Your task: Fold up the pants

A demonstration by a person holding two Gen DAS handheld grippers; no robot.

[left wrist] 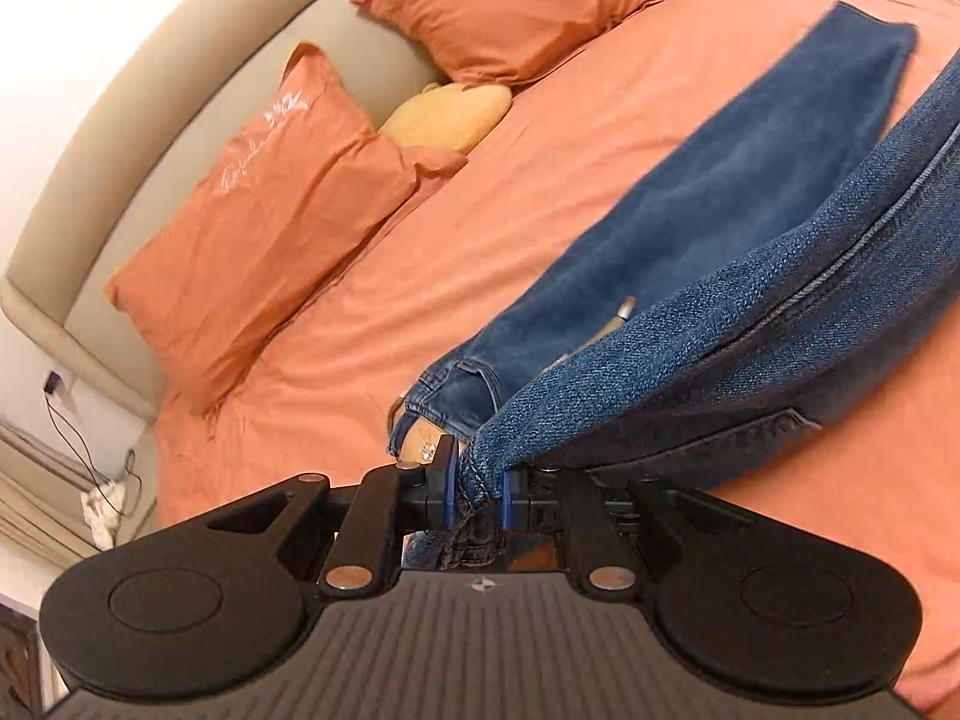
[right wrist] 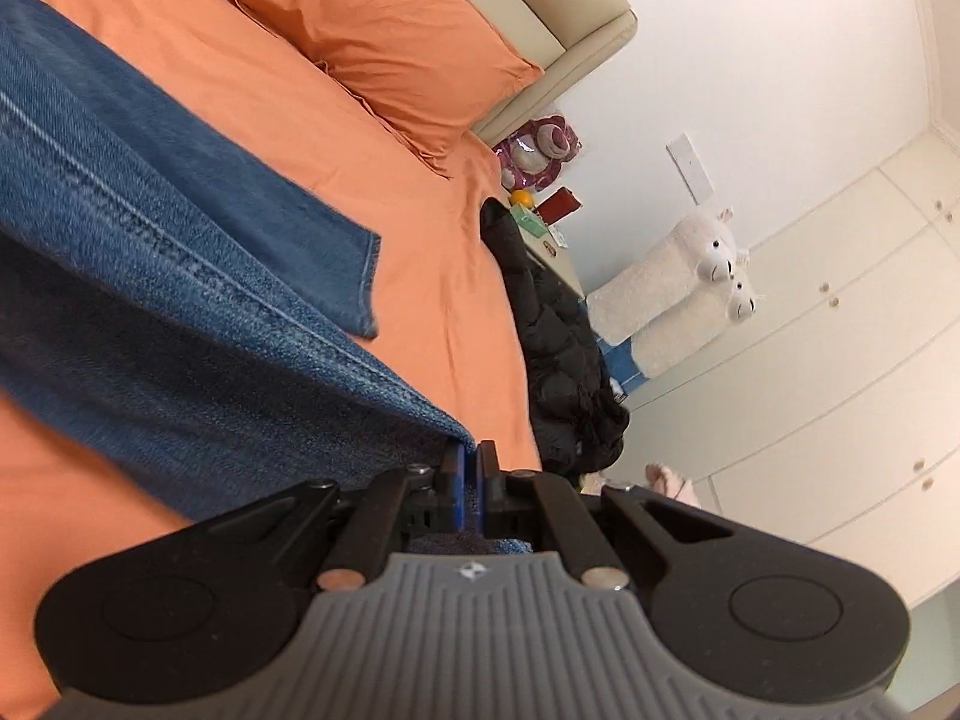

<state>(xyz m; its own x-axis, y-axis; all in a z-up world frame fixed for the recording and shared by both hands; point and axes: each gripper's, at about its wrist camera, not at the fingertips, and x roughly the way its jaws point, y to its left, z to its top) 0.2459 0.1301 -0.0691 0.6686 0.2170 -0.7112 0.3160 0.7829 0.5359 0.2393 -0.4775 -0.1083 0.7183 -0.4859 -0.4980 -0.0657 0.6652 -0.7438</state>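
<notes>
On the orange bed [left wrist: 600,192], you've got the jeans [left wrist: 708,210] half lifted: one leg lies flat on the sheet w/ its hem toward the far side, the other leg hangs raised between your two tools. Your left gripper [left wrist: 480,486] is clenched on a bunched bit of denim at the waist end, next to the belt loops. Your right gripper [right wrist: 471,468] is pinched tight on the edge of the raised leg, prob. near its hem, though the hem itself is hidden behind the fingers.

Judging by this, you're mid first fold, carrying the raised leg over onto the flat one.

What could go wrong:
- Left grip is only on a small gather of fabric. Denim is heavy; a quick pull could drag it out of the pads and the waist drops.
- Right pinch sits right at the cloth edge, so a sideways tug may slip it free.
- If you move one tool faster than the other, the raised leg twists and lands skewed, seams not lined up w/ the flat leg.
- Too much slack btw the tools and the middle sags, touches the sheet early and creases.
- The black jacket [right wrist: 570,348] at the bed edge is near your right side; don't snag it.
</notes>
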